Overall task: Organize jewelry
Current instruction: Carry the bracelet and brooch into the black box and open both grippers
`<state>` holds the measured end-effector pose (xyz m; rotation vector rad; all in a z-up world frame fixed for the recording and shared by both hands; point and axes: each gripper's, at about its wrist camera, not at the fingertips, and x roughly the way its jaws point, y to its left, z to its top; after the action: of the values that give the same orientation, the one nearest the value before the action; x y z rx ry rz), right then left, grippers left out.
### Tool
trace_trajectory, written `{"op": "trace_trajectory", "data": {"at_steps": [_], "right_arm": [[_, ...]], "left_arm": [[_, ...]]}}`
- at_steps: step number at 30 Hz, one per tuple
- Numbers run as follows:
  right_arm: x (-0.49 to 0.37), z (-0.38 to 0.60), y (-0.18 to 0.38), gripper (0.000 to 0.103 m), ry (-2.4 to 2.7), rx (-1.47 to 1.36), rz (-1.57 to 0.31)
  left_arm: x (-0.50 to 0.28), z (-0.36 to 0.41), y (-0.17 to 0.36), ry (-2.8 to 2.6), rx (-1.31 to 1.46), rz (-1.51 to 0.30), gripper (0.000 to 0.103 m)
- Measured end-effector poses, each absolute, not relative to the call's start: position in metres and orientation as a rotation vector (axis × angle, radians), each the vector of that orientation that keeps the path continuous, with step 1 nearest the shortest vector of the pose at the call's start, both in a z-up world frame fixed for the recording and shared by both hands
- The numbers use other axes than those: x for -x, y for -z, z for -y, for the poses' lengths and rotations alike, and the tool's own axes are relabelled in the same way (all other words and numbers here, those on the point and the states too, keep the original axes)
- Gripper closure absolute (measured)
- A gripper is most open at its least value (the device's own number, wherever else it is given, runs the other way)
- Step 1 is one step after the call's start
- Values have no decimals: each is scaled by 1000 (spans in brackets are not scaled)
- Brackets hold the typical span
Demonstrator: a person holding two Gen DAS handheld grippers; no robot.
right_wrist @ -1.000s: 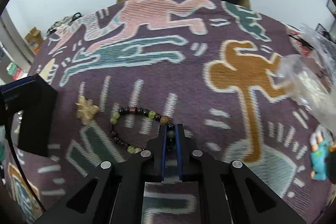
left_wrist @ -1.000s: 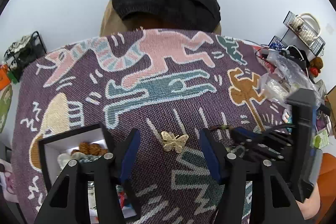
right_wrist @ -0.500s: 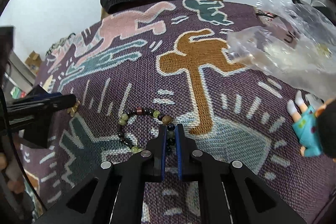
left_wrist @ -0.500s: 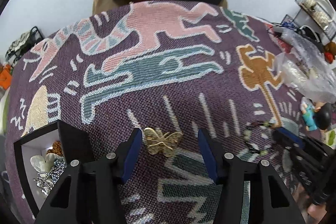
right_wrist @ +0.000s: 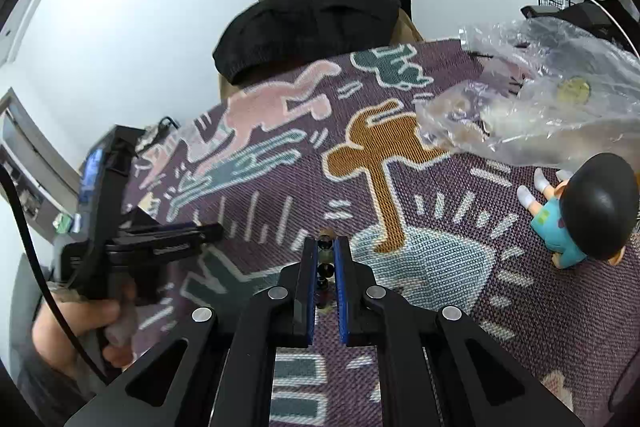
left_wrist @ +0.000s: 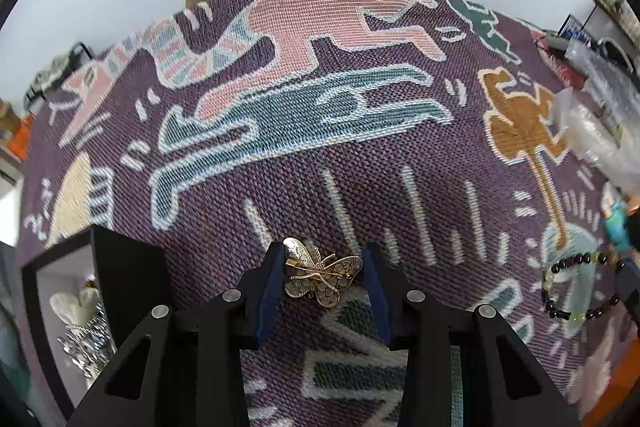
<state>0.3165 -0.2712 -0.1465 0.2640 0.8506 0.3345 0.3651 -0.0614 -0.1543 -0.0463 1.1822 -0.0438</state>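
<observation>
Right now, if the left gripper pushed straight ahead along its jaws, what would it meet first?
Past the gold butterfly brooch between its jaws, the left gripper would likely meet only patterned cloth; nothing else lies ahead, though depth is unclear.

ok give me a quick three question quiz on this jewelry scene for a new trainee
1. True or false: the right gripper is shut on the bead bracelet.
2. Which piece sits between the fingers of the left gripper? A) a silver ring B) a gold butterfly brooch C) a pearl necklace
3. Fill in: the toy figure lying on the patterned cloth wears a ____ coloured shirt.

Key: 1 true. 2 B, the butterfly brooch; both pads look to touch its wing tips. 3 teal.
</observation>
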Motion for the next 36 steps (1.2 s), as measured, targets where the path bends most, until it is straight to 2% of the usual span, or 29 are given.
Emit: {"op": "trace_trajectory", "data": {"at_steps": [18, 36], "right_arm": [[-293, 232, 101, 94, -387, -243, -770], [-276, 150, 63, 94, -460, -133, -731]], "left_arm": [[-315, 40, 69, 115, 59, -993, 61], [-270, -45, 53, 115, 180, -932, 61]]}}
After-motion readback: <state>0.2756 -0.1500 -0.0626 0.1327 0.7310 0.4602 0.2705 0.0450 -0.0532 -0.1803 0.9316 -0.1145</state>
